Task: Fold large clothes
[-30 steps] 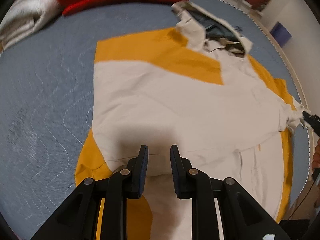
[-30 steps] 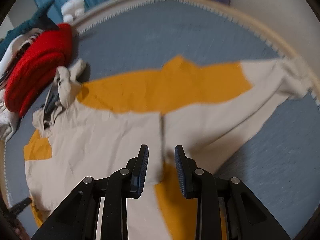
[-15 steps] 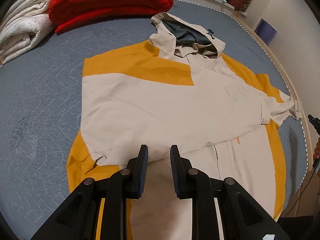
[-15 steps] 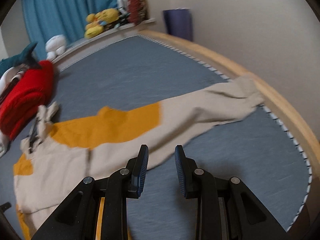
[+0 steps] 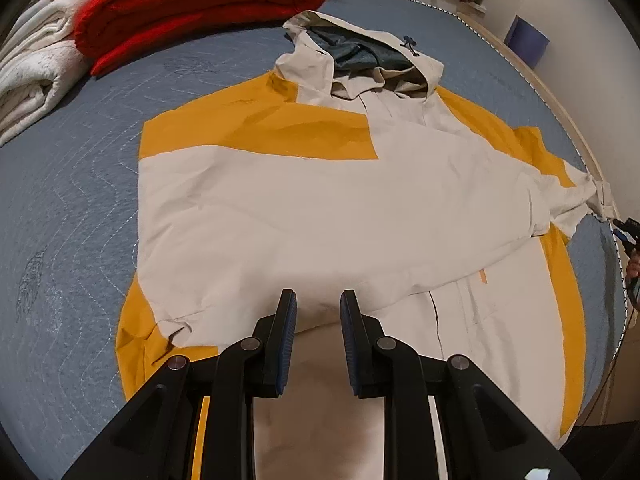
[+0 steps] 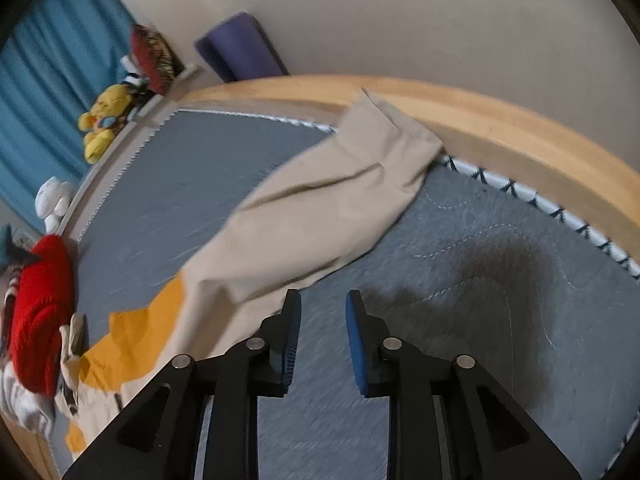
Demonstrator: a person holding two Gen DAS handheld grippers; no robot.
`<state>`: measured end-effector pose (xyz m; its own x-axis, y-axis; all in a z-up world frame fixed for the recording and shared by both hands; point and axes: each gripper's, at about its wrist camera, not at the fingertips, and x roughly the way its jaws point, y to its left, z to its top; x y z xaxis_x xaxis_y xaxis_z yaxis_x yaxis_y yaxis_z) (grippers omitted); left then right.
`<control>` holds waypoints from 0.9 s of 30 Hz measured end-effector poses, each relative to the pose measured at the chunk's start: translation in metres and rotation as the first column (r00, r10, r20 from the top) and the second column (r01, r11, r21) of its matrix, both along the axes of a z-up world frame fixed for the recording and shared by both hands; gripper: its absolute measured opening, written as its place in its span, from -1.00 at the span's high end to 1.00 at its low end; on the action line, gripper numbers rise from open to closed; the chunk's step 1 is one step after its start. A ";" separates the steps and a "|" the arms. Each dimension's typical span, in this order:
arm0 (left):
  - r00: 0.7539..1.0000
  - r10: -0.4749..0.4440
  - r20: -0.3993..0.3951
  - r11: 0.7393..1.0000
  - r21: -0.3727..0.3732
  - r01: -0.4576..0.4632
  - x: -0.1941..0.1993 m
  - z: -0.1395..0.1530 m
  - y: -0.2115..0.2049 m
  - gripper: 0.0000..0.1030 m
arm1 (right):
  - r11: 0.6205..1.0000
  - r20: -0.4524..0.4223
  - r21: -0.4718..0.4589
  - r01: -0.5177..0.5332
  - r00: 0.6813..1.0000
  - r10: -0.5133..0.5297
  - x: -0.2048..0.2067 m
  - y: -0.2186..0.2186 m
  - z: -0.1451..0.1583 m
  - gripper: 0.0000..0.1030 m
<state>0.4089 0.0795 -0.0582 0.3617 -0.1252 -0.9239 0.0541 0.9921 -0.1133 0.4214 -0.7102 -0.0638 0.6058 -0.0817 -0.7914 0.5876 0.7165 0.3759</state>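
jacket [image 5: 320, 208]: beige, mustard-yellow panels | blanket [image 5: 192, 12]: red | mattress [image 5: 60, 200]: blue-grey quilted

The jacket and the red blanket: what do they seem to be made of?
Jacket: probably a thin woven synthetic shell, matte; it lies flat with sharp creases and fine wrinkles. Red blanket: likely fleece or plush, soft and fuzzy; its folds are thick and rounded. Neither fibre can be confirmed.
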 end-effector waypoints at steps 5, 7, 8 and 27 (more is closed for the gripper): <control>1.000 -0.012 -0.004 1.000 0.010 0.012 0.005 -0.004 -0.003 0.61 | 0.994 0.008 0.085 0.071 0.997 -0.072 0.012 -0.038 -0.029 0.21; 1.000 -0.018 0.001 1.000 0.014 0.018 0.006 -0.004 -0.005 0.61 | 0.989 0.016 0.125 0.082 0.996 -0.085 0.018 -0.048 -0.040 0.15; 1.000 -0.020 0.002 1.000 0.015 0.020 0.007 -0.005 -0.006 0.61 | 0.987 0.014 0.136 0.084 0.996 -0.086 0.020 -0.048 -0.043 0.15; 0.998 -0.005 0.061 0.999 -0.032 0.007 0.004 0.024 0.008 0.61 | 0.988 0.079 -0.033 0.154 0.985 -0.151 0.059 -0.031 0.000 0.95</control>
<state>0.4129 0.0876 -0.0346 0.4164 -0.1566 -0.8956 0.0678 0.9877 -0.1412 0.4805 -0.7415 -0.0641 0.6425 -0.2073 -0.7377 0.6618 0.6354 0.3978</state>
